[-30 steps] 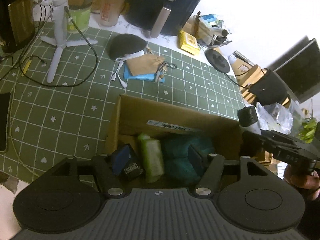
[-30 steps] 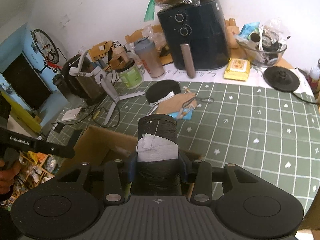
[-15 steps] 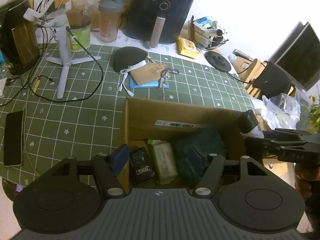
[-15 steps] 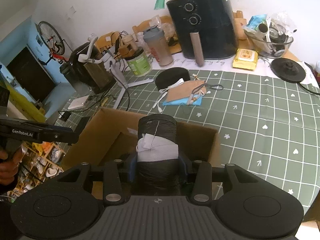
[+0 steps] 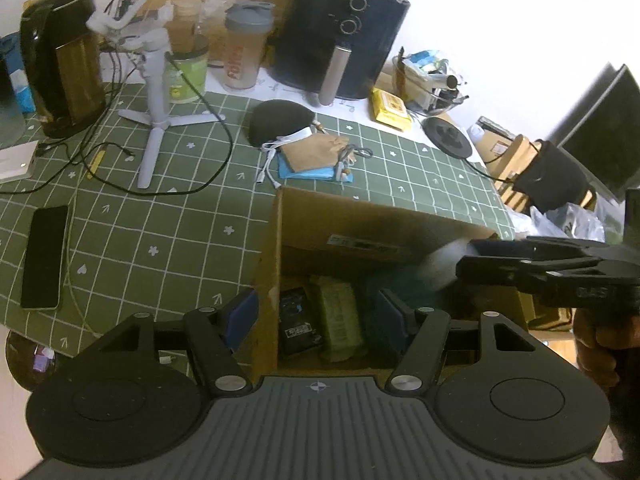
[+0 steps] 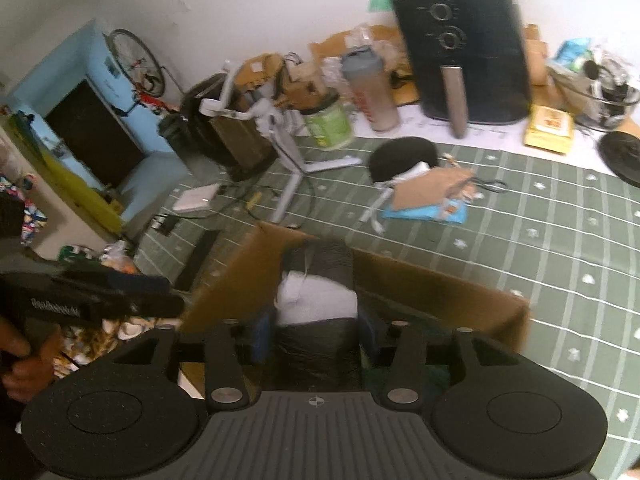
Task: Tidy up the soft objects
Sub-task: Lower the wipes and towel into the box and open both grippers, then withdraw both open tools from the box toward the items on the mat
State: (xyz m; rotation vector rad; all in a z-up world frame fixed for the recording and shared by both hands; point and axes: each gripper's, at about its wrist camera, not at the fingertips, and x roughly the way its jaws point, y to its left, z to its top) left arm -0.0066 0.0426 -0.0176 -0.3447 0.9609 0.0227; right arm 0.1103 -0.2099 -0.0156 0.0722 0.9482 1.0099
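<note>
you're over the cardboard box [image 6: 448, 292] with the right gripper [image 6: 316, 332], and its jaws have just been opening: the black-and-white roll [image 6: 316, 300] sits between the pads with a sliver of gap on each side, so it looks let go rather than squeezed. it's blurred, so whether it has started to drop you can't tell. hold the gripper over the open space by the box's right wall and let the bundle fall straight in; don't drag it sideways or it may catch on the rim. your left gripper [image 5: 316, 316] hangs empty over the near edge of the box, jaws spread, one finger [image 5: 240, 314] outside the left wall and one inside. already in the box: a dark packet [image 5: 298, 326], a green bundle [image 5: 338, 326] and a teal cloth [image 5: 404, 284], so the free floor is small. beyond the box on the green checked mat [image 5: 160, 240] lie a tan pouch [image 5: 320, 152], a blue pouch [image 5: 316, 172] and a black pad [image 5: 280, 122], likely next. mind the white tripod [image 5: 154, 92] and its loose cable when you reach out, and the phone [image 5: 44, 256] at the left.
</note>
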